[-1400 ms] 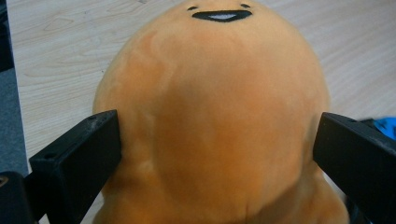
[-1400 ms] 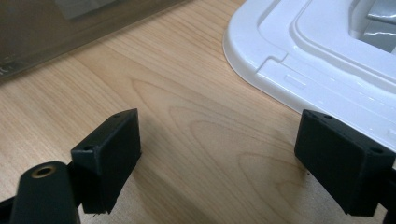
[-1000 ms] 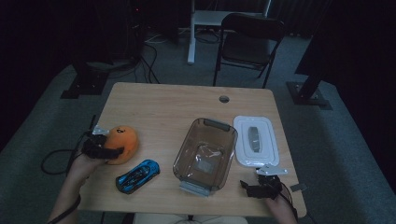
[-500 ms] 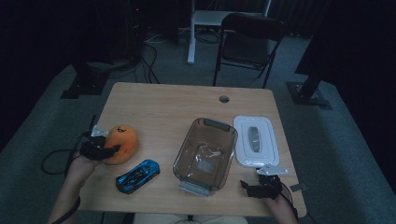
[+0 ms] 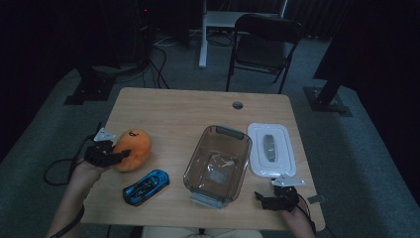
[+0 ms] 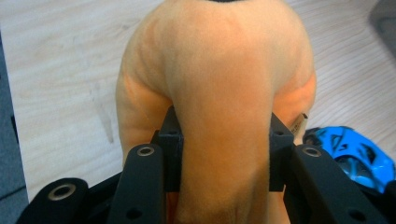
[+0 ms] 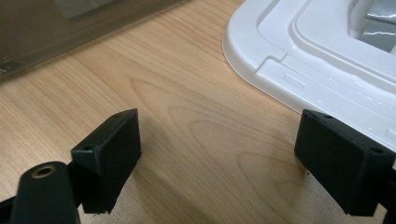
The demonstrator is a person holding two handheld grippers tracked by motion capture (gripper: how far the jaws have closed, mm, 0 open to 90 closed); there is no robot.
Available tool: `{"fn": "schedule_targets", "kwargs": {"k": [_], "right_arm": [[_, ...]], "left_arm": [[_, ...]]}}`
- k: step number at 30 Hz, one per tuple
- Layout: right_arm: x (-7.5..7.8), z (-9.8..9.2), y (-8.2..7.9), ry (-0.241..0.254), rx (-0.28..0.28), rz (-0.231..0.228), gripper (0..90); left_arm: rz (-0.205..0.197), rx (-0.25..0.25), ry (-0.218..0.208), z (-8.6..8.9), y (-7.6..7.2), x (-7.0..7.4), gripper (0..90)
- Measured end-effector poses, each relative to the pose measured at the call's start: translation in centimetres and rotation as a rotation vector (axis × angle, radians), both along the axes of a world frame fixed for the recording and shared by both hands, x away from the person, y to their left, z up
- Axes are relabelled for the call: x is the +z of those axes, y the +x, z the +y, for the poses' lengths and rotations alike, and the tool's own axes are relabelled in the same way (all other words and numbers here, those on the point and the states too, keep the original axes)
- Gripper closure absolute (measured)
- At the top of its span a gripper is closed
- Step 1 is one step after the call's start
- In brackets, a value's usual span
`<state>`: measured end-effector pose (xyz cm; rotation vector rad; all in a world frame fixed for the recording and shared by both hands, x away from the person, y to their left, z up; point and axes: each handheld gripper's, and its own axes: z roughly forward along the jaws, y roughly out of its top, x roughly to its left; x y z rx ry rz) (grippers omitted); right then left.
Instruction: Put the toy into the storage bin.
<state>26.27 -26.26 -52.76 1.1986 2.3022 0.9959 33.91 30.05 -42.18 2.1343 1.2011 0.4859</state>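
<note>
Round orange plush toy (image 5: 132, 148): near the counter's (image 5: 188, 109) left edge, pinched in the left gripper (image 5: 120, 156), whose jaws have just been closing and now dent its soft body. Small blue toy car (image 5: 145, 186): just beside it, toward the front edge. Right gripper (image 5: 264, 199): jaws wide apart, holding nothing, at the front right corner, near the white plastic lid (image 5: 271, 149) and clear plastic container (image 5: 218, 162).
</note>
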Motion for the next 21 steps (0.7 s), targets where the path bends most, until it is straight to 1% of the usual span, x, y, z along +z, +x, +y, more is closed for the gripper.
{"fn": "schedule_targets", "kwargs": {"k": [2, 3, 4, 7, 9, 11, 12, 13, 15, 16, 18, 19, 20, 21], "right_arm": [[0.0, 0.0, 0.0, 0.002, -0.001, 0.001, 14.0], [0.0, 0.0, 0.0, 0.002, -0.001, 0.001, 14.0], [0.0, 0.0, 0.0, 0.004, -0.001, 0.002, 14.0], [0.0, 0.0, 0.0, 0.003, 0.000, 0.001, 14.0], [0.0, 0.0, 0.0, 0.002, -0.001, 0.001, 14.0], [0.0, 0.0, 0.0, 0.003, 0.000, 0.001, 14.0], [0.0, 0.0, 0.0, 0.003, 0.000, 0.001, 14.0], [0.0, 0.0, 0.0, 0.003, 0.000, 0.001, 14.0], [0.0, 0.0, 0.0, 0.001, 0.000, 0.000, 14.0], [0.0, 0.0, 0.0, 0.000, 0.000, 0.000, 14.0], [0.0, 0.0, 0.0, 0.000, 0.000, -0.001, 14.0], [0.0, 0.0, 0.0, 0.001, 0.000, 0.000, 14.1], [0.0, 0.0, 0.0, 0.001, -0.001, 0.001, 14.0], [0.0, 0.0, 0.0, 0.000, -0.001, 0.001, 14.1]], "left_arm": [[-0.007, -0.017, 0.001, -0.4, 0.0, 0.5, 64.2], [-0.007, -0.017, 0.001, -0.4, 0.0, 0.5, 64.2], [-0.011, -0.029, 0.004, -0.9, -0.1, 1.0, 64.2], [-0.016, -0.049, 0.008, -1.5, 0.0, 1.6, 64.2], [-0.018, -0.063, -0.002, -1.8, 0.1, 2.0, 64.3], [-0.029, -0.074, 0.004, -2.3, 0.1, 2.5, 64.4], [-0.033, -0.087, 0.004, -2.5, 0.1, 2.8, 64.4], [-0.036, -0.096, -0.009, -2.8, 0.1, 3.1, 64.3], [-0.038, -0.105, -0.010, -2.9, 0.1, 3.3, 64.3], [-0.052, -0.126, -0.009, -3.5, 0.0, 3.9, 64.3], [-0.059, -0.148, -0.028, -4.0, -0.1, 4.5, 64.3], [-0.059, -0.148, -0.028, -4.0, -0.1, 4.5, 64.3], [-0.071, -0.172, -0.040, -4.5, -0.1, 5.2, 64.3], [-0.076, -0.179, -0.041, -4.8, -0.1, 5.5, 64.3]]}}
